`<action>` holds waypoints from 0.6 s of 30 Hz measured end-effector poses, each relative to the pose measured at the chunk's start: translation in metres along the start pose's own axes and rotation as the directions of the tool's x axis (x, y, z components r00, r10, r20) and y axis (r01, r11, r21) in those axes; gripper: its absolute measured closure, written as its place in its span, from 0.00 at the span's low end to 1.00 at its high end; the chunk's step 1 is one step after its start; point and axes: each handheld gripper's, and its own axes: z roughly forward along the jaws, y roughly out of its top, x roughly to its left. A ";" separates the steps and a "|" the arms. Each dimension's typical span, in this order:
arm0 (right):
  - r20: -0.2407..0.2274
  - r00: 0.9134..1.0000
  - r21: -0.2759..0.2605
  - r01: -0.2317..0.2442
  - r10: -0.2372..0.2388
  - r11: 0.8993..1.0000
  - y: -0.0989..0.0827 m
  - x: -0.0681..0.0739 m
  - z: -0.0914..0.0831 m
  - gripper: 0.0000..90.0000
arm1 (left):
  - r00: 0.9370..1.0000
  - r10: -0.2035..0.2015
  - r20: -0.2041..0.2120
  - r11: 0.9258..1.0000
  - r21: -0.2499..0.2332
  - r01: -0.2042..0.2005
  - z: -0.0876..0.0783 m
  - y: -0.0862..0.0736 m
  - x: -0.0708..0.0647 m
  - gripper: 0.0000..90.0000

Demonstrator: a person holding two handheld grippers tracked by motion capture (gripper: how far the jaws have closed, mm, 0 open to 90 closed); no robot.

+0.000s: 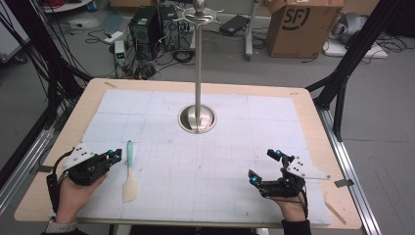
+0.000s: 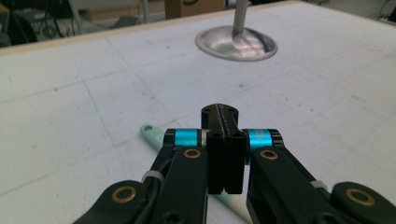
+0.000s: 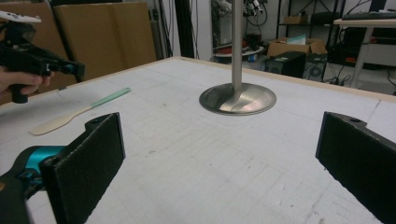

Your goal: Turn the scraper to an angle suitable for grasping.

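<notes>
A spatula (image 1: 129, 172) with a mint-green handle and cream blade lies flat on the white mat at the left, handle pointing away from the person. My left gripper (image 1: 116, 155) is shut with nothing in it, hovering just left of the handle; in the left gripper view the handle (image 2: 154, 135) passes under the closed jaws. My right gripper (image 1: 265, 166) is wide open near the front right, empty. The right gripper view shows the spatula (image 3: 77, 112) far off at the left, beside the other hand's gripper (image 3: 77, 70).
A steel stand with a round base (image 1: 196, 119) and a tall pole (image 1: 198, 58) rises at the mat's middle back. The white gridded mat (image 1: 205, 161) covers a wooden table. Boxes, cables and computers sit on the floor beyond.
</notes>
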 end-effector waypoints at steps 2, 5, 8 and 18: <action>-0.002 1.000 0.001 0.000 0.000 1.000 0.000 0.000 0.001 0.00 | 1.000 -0.009 -0.006 1.000 0.026 0.010 0.004 -0.001 0.003 1.00; -0.004 1.000 0.004 -0.002 0.002 1.000 -0.001 0.001 0.001 0.00 | 1.000 -0.012 -0.017 0.999 0.040 0.013 0.008 -0.002 0.006 1.00; -0.007 1.000 0.008 -0.003 0.003 1.000 -0.001 0.001 0.002 0.00 | 0.999 -0.031 -0.030 0.997 0.069 0.033 0.014 -0.002 0.011 1.00; 0.001 1.000 0.011 -0.008 0.008 1.000 -0.003 0.001 0.000 0.00 | 0.995 -0.026 -0.091 0.985 0.168 0.041 0.032 -0.003 0.020 1.00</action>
